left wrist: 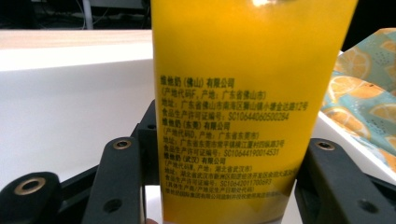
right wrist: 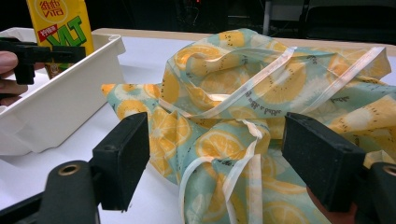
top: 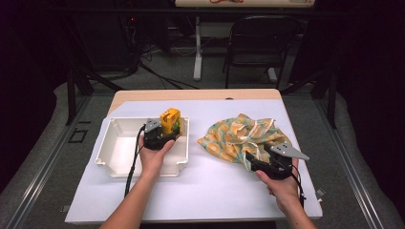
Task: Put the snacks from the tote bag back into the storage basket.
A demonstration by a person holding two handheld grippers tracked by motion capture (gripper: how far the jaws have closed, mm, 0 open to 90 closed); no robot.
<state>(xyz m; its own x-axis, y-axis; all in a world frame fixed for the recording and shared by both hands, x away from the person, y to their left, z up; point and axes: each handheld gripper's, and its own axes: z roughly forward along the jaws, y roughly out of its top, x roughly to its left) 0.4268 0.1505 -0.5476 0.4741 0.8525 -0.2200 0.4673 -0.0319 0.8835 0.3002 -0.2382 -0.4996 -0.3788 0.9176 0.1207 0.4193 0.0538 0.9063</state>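
A yellow drink carton (top: pixel 170 120) stands upright at the far right corner of the white tray (top: pixel 107 148). My left gripper (top: pixel 167 134) is shut on the carton's lower part. In the left gripper view the carton (left wrist: pixel 233 93) sits between both jaws of the left gripper (left wrist: pixel 224 156), printed side facing the camera. A fruit-print cloth bag (top: pixel 243 136) with pale ribbon straps lies crumpled at the right. My right gripper (top: pixel 254 160) is open at its near edge. In the right gripper view the bag (right wrist: pixel 243 79) lies between and beyond the spread jaws of the right gripper (right wrist: pixel 219 151).
A white sheet (top: pixel 210 191) covers most of the table, with bare wood at the far edge (top: pixel 191 94). The right gripper view shows the tray (right wrist: pixel 60 102), the carton (right wrist: pixel 60 23) and the left gripper (right wrist: pixel 42 53) at upper left. A chair (top: pixel 260 43) stands beyond the table.
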